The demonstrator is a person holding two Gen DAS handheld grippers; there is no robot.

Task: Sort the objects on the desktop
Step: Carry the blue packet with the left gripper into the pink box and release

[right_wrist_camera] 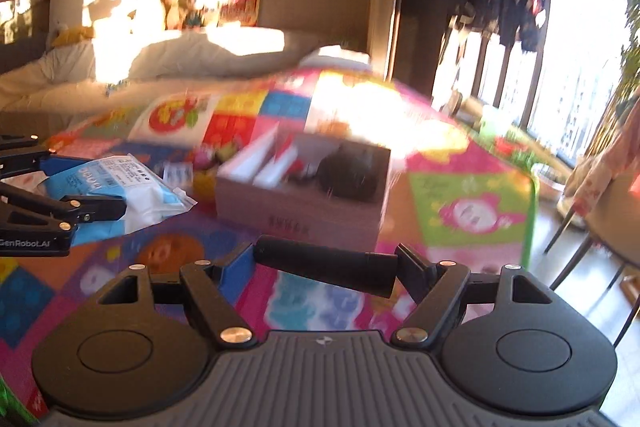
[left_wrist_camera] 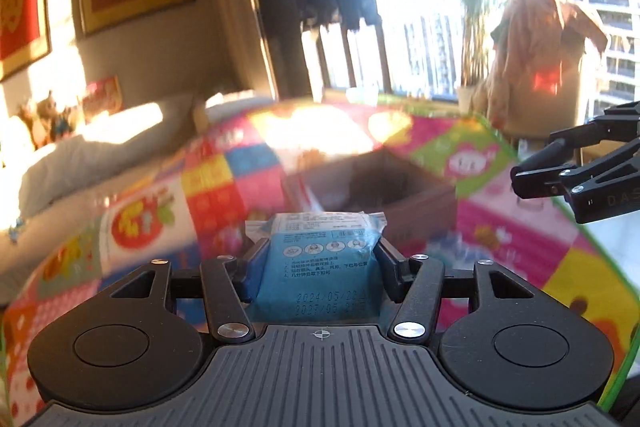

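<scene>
My left gripper (left_wrist_camera: 318,259) is shut on a blue and white sealed packet (left_wrist_camera: 324,259) and holds it in the air above the colourful play mat (left_wrist_camera: 520,247). The packet also shows at the left of the right wrist view (right_wrist_camera: 120,195), between the left gripper's fingers (right_wrist_camera: 96,209). My right gripper (right_wrist_camera: 324,267) is shut on a black cylindrical object (right_wrist_camera: 324,269), held crosswise between its pads. The right gripper (left_wrist_camera: 540,175) shows at the right edge of the left wrist view. A brown open box (right_wrist_camera: 304,195) stands on the mat ahead of both grippers, with white, red and black items inside.
The box also shows in the left wrist view (left_wrist_camera: 400,203). A small white and blue item (right_wrist_camera: 176,173) lies on the mat left of the box. A bed with pillows (right_wrist_camera: 180,55) lies behind the mat. A chair with clothes (left_wrist_camera: 548,67) stands at the right by the window.
</scene>
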